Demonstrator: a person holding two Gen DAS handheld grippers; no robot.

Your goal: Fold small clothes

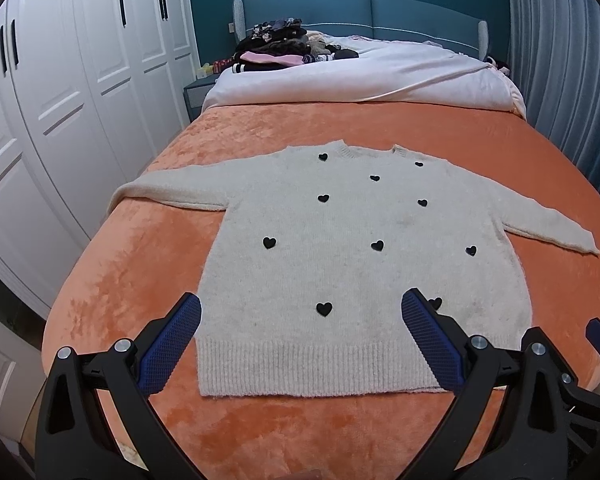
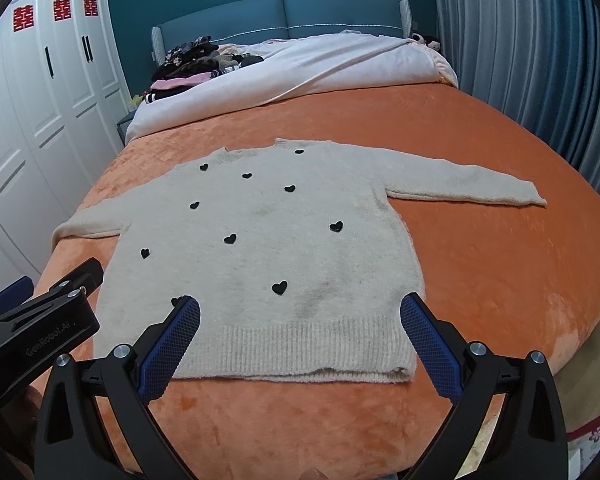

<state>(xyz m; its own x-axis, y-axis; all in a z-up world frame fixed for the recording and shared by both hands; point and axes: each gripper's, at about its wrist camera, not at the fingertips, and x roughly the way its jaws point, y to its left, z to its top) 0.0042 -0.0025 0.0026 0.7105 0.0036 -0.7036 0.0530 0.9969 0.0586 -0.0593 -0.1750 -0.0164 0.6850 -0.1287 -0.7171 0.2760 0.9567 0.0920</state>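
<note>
A small cream knitted sweater (image 1: 352,264) with black hearts lies flat and face up on the orange bedspread (image 1: 132,264), both sleeves spread sideways and its ribbed hem nearest me. My left gripper (image 1: 302,312) hovers open above the hem, nothing between its blue pads. In the right wrist view the same sweater (image 2: 260,256) lies spread out, and my right gripper (image 2: 300,312) is open over the hem's right half, holding nothing. The left gripper's black body (image 2: 36,328) shows at the lower left of that view.
A white duvet (image 1: 360,76) is bunched at the far end of the bed, with a pile of dark clothes (image 1: 284,46) by the blue headboard. White wardrobe doors (image 1: 60,100) stand along the left. Grey curtains (image 2: 540,60) hang on the right.
</note>
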